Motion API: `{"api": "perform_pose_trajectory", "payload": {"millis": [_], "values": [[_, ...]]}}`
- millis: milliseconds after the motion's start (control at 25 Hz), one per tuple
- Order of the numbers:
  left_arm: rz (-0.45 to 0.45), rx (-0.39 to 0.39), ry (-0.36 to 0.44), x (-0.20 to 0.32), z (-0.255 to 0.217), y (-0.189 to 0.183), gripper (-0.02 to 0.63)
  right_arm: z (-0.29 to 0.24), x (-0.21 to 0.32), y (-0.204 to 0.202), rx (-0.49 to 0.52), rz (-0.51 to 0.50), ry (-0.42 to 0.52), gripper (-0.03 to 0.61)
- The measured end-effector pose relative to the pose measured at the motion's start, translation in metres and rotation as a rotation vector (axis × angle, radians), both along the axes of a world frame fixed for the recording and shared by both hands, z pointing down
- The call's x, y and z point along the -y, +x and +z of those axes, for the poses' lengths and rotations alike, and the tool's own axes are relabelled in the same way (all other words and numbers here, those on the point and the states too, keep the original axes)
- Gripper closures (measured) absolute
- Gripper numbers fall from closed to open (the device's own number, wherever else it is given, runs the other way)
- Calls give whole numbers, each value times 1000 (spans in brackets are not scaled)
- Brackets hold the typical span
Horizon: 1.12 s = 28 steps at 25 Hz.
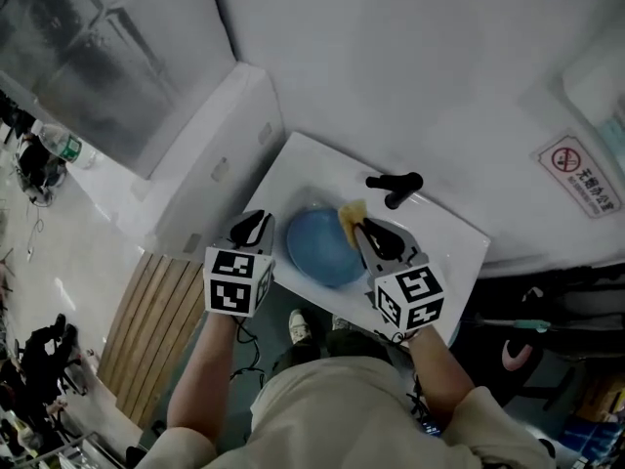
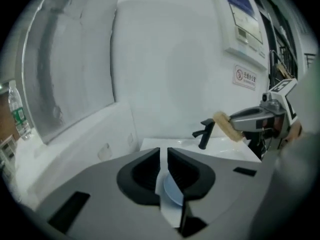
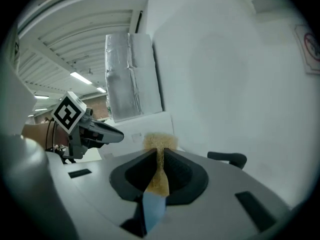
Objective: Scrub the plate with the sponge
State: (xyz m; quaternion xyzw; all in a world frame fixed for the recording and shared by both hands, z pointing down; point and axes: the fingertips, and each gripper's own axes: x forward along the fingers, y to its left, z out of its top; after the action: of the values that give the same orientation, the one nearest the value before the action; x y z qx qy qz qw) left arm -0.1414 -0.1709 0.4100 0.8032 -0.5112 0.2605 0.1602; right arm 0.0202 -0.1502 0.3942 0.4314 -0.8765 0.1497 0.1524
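Looking steeply down from the head view, the person's forearms [image 1: 210, 379] enter at 6 o'clock. Beyond them a blue plate [image 1: 320, 247] lies flat in a white sink [image 1: 444, 225], between the two grippers.

The left gripper [image 1: 256, 228] sits at the plate's 9 o'clock. Its jaws stand a narrow slit apart and clamp nothing, with the tips just beside the rim.

The right gripper [image 1: 363, 229] sits at 3 o'clock, clamped on a yellow sponge [image 1: 350, 216]. The sponge's long axis points toward 11 o'clock, and its free end overlaps the plate's rim near 1 o'clock. Contact cannot be told.

The plate's centre lies toward 7 o'clock from the sponge, so the right gripper is the nearer. The scrub will probably run that way.

Farthest, a black faucet [image 1: 395, 186] stands at 1 o'clock.
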Motion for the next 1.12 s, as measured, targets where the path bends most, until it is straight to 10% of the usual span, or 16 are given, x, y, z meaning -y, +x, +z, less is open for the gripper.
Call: {"api": "perform_pose_trajectory", "payload": {"millis": [560, 1120], "values": [[14, -57, 342, -55, -160, 1, 606, -153, -67, -4, 41, -87, 295, 528], [17, -64, 396, -80, -180, 7, 606, -166, -77, 7, 70, -93, 298, 528]]}}
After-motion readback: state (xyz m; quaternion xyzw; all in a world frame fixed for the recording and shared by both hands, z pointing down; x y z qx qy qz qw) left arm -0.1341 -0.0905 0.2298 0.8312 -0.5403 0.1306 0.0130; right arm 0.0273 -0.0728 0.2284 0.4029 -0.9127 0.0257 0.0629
